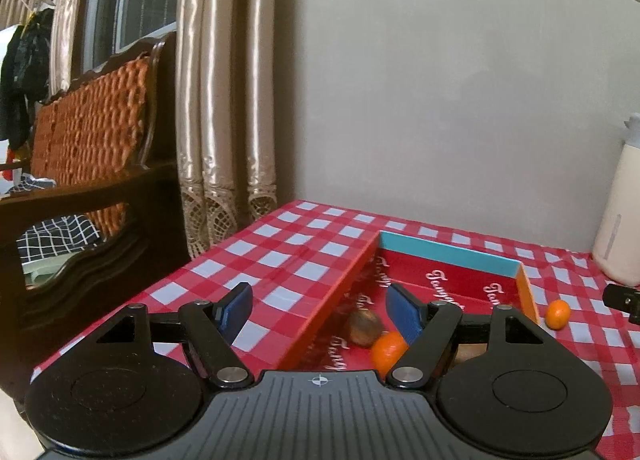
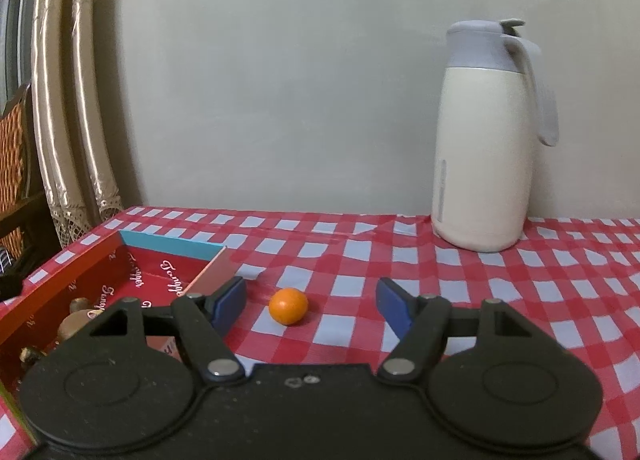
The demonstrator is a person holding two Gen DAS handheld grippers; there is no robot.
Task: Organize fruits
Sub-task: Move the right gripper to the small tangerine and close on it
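Note:
A shallow red box (image 1: 332, 300) with a blue far wall lies on the checked tablecloth. Inside it lie a brown fruit (image 1: 363, 327) and a small orange fruit (image 1: 387, 350). Another small orange fruit (image 1: 557, 313) lies on the cloth just right of the box; it also shows in the right wrist view (image 2: 288, 305). My left gripper (image 1: 320, 310) is open and empty above the box's left wall. My right gripper (image 2: 310, 302) is open and empty, with the loose orange fruit between and slightly beyond its fingertips. The box (image 2: 52, 280) holds brown fruits (image 2: 76, 320) at the left of the right wrist view.
A cream thermos jug (image 2: 484, 156) with a grey lid stands at the back right near the wall. A dark wooden bench (image 1: 92, 188) with an orange cushion and curtains (image 1: 224, 100) stand left of the table. The table's left edge (image 1: 168, 280) is near.

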